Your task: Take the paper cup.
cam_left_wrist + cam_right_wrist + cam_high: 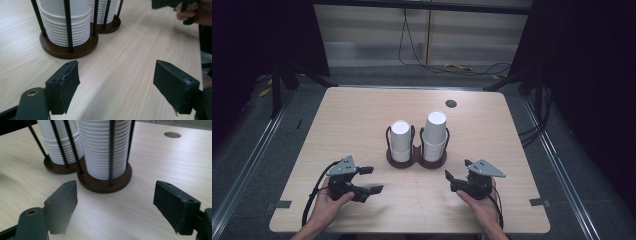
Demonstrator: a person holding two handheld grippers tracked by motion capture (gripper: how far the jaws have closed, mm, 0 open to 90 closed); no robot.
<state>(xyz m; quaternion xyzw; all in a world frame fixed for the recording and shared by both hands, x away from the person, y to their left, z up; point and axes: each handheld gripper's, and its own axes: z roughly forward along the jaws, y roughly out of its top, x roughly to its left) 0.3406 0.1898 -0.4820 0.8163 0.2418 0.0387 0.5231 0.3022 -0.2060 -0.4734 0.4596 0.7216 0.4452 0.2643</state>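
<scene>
A dark wooden double holder with black wire rods stands at the table's middle. It carries two stacks of white paper cups: a shorter left stack and a taller right stack. My left gripper rests low near the front left, open, jaws pointing right toward the holder. My right gripper sits at the front right, open, jaws pointing left toward it. In the left gripper view the open jaws frame bare table, with the nearer stack ahead. The right gripper view has open jaws before the taller stack.
A round cable hole lies in the tabletop behind the holder. Grey tape tabs mark the table's front corners. Cables and black stands lie on the floor beyond the far edge. The other hand shows at the left gripper view's top right.
</scene>
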